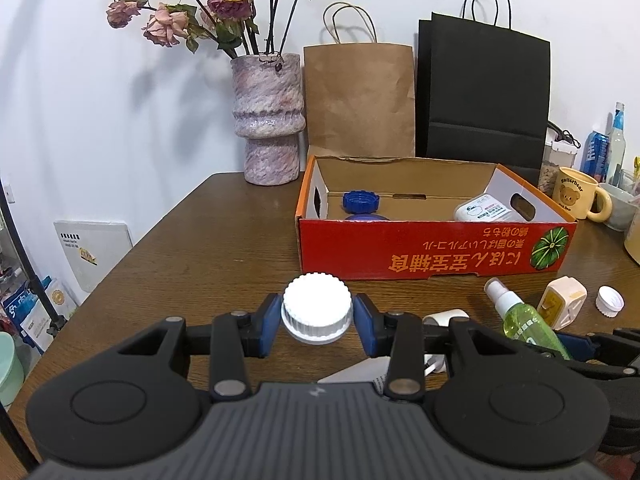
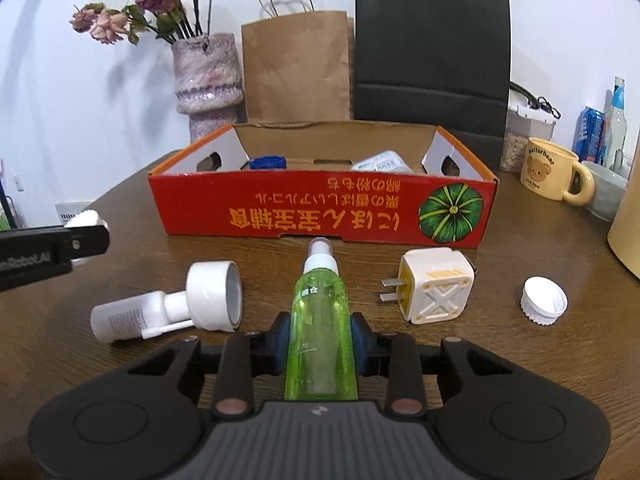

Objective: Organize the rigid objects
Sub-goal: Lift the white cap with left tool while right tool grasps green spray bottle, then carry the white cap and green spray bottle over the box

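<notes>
Brown wood grain covers the worktop (image 2: 280,272), and a red cardboard box (image 2: 320,216) with a green pumpkin picture sits toward its far edge, open at the top. Inside the box, a blue-capped container (image 1: 361,201) lies at the left end and a white packet (image 1: 484,209) at the right end.

The left hand-held gripper (image 1: 317,317) is closed on a white ribbed cap (image 1: 317,308), its blue pads pressing the cap from both sides in front of the box's left part. What lies under the cap cannot be told.

The right hand-held gripper (image 2: 320,344) is clamped on a green spray bottle (image 2: 320,320), the blue pads squeezing its body on both sides; the bottle's white nozzle points toward the box's front wall. Whether the bottle rests on the worktop or is off it cannot be told.

Left of the green bottle lies a white spray bottle (image 2: 132,318) on its side, touching a white tape roll (image 2: 214,296) that stands on edge. Right of the green bottle lies a white and yellow plug adapter (image 2: 436,284), prongs pointing left, and further toward the right edge a loose white cap (image 2: 543,300), open side up.

Behind the box, along the far edge, stand a pink vase (image 2: 208,80) of dried roses, a brown paper bag (image 2: 296,64) and a black paper bag (image 2: 432,48). A yellow bear mug (image 2: 550,176) stands near the far right corner.
</notes>
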